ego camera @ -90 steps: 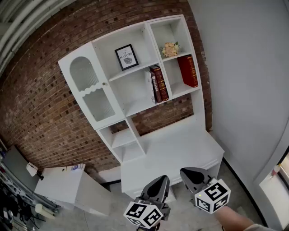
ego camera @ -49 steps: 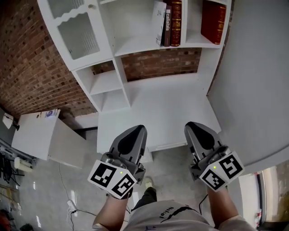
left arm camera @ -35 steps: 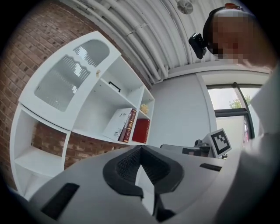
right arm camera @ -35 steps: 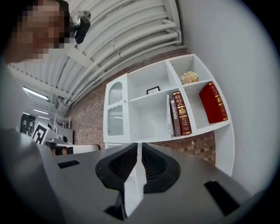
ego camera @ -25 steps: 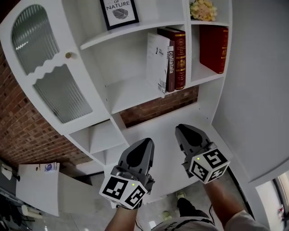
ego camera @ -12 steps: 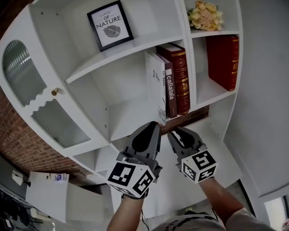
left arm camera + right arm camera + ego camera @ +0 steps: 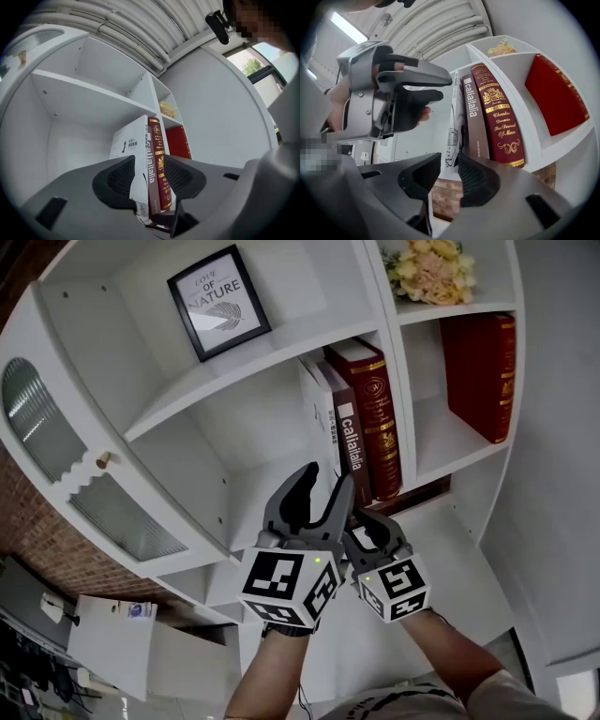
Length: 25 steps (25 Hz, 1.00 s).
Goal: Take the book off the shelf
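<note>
Left gripper point(image 7: 149, 164), jaws opening, frames the upright white book point(image 7: 129, 145) on the shelf point(image 7: 89, 91); spine faces me, bottom edge hidden.

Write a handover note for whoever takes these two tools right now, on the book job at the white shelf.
Left tool: jaws opening, white book and brown book between them, no grip yet.
Right tool: jaws opening, empty, just below the white book's lower corner.
Books: upright in the middle compartment of the shelf, a maroon book to their right.
Done: approach only.
Left to do: close on a book, pull it out.
</note>
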{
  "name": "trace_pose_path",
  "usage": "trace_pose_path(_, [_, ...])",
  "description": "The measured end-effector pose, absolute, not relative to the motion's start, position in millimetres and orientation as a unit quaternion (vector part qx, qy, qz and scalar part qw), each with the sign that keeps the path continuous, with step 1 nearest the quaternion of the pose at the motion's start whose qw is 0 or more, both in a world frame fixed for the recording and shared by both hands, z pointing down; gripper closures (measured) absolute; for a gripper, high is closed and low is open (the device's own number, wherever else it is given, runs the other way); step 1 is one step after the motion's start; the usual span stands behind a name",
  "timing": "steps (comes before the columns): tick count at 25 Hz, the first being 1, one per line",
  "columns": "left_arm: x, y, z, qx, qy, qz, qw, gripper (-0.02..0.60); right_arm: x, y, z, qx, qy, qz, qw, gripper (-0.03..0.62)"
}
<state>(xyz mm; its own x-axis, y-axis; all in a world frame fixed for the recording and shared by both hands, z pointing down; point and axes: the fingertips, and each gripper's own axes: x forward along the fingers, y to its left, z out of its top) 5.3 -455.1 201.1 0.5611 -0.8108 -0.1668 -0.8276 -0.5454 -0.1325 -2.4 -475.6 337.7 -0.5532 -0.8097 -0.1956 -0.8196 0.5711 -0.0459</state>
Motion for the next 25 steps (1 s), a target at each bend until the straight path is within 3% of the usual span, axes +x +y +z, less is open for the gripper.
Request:
trace_pose_path(16, [0, -492, 169, -0.842, 0.520, 0.063, 0.131, 0.382, -23, -484, 328, -0.466, 0.876, 0.110, 0.054, 0.519])
trace_pose_path(18, [-3, -493, 167, -0.837, 0.526, 0.059, 0.136, 0.445, -24, -484, 328, -0.465, 0.876, 0.116, 0.051, 0.519])
trace_pose_path(20, [-6, -496, 168, -0.833, 0.533, 0.046, 0.139, 0.446, -27, -484, 328, -0.462, 0.877, 0.122, 0.048, 0.519])
trace_pose_path(25, [-16, -511, 173, -0.819, 0.559, 0.001, 0.131, 0.373, -35, -481, 329, -0.450, 0.880, 0.149, 0.031, 0.517])
